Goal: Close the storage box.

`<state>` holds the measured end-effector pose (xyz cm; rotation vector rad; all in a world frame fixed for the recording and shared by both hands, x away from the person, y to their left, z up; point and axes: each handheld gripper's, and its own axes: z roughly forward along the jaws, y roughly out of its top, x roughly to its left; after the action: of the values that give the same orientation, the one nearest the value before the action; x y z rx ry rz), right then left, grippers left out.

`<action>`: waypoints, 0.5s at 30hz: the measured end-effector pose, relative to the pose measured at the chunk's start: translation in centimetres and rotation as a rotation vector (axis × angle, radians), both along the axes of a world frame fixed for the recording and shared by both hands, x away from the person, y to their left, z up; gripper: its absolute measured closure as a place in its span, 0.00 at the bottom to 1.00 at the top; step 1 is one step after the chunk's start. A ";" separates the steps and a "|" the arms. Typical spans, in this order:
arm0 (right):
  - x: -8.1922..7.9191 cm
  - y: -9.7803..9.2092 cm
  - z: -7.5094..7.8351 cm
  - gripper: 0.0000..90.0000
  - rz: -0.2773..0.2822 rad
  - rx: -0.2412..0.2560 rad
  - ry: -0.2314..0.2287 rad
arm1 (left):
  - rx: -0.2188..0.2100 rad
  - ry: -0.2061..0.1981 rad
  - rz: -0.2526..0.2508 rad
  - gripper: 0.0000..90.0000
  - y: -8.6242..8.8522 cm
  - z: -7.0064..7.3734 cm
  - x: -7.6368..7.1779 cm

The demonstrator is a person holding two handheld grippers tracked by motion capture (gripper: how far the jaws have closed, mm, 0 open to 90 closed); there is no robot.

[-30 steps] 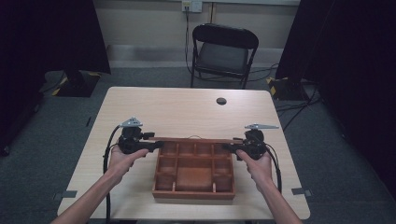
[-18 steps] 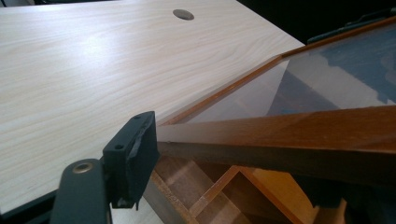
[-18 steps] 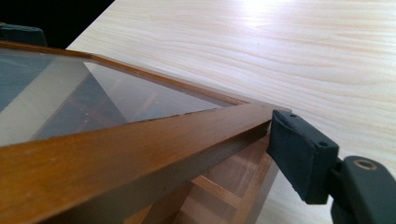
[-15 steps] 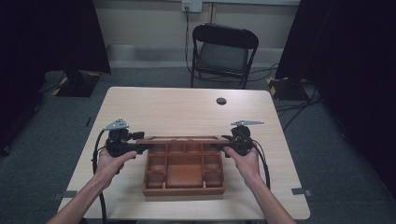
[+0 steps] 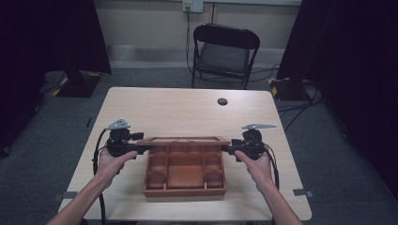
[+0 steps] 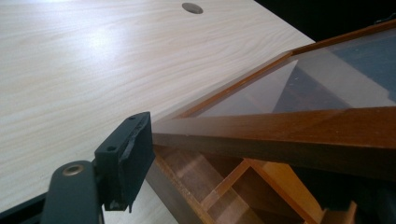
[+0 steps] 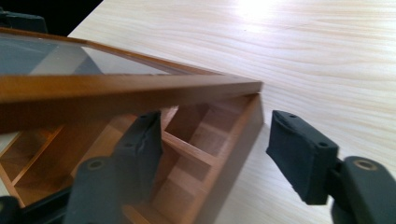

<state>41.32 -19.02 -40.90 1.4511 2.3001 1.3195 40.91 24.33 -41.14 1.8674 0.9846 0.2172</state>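
From above, my left gripper (image 5: 133,145) and right gripper (image 5: 233,149) flank the wooden compartment box (image 5: 184,171), its glass lid (image 5: 184,139) raised between them, bare worktop (image 5: 187,110) beyond. Left gripper view: lid frame (image 6: 280,133) touches one finger (image 6: 126,156); grip unclear. Right gripper view: fingers (image 7: 301,154) spread, straddling the box wall (image 7: 233,154) below the lid.

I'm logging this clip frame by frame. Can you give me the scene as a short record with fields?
Object: brown wooden compartment box with glass-paned wooden lid
Lid: raised above the compartments
Left hand-held gripper: at the lid's left end; grip unclear
Right hand-held gripper: jaws open, astride the box's side wall
Surface: pale wooden table
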 end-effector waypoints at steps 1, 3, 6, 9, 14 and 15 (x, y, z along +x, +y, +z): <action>0.0 -0.4 0.1 0.42 -0.007 -0.007 0.003 | 0.005 0.002 0.003 0.28 0.0 0.0 -0.1; 0.0 -0.9 0.3 0.43 -0.024 -0.021 0.000 | 0.012 0.004 -0.007 0.28 0.0 0.0 -0.1; 0.0 -1.7 0.6 0.46 -0.049 -0.016 -0.014 | 0.018 0.003 -0.007 0.29 -0.2 -0.1 -0.4; 0.1 -2.0 0.9 0.48 -0.065 -0.045 -0.041 | 0.017 0.009 -0.009 0.29 -0.2 -0.2 -0.6; 0.2 -2.1 1.5 0.54 -0.054 -0.015 -0.071 | 0.033 0.018 -0.021 0.28 -0.2 -0.6 -1.1; 0.3 -2.1 1.8 0.54 -0.048 -0.008 -0.074 | 0.033 0.015 -0.024 0.28 -0.2 -0.7 -1.1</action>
<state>41.61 -21.12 -39.07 1.4216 2.2079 1.3260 39.77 24.13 -41.84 1.9120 0.9737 0.2061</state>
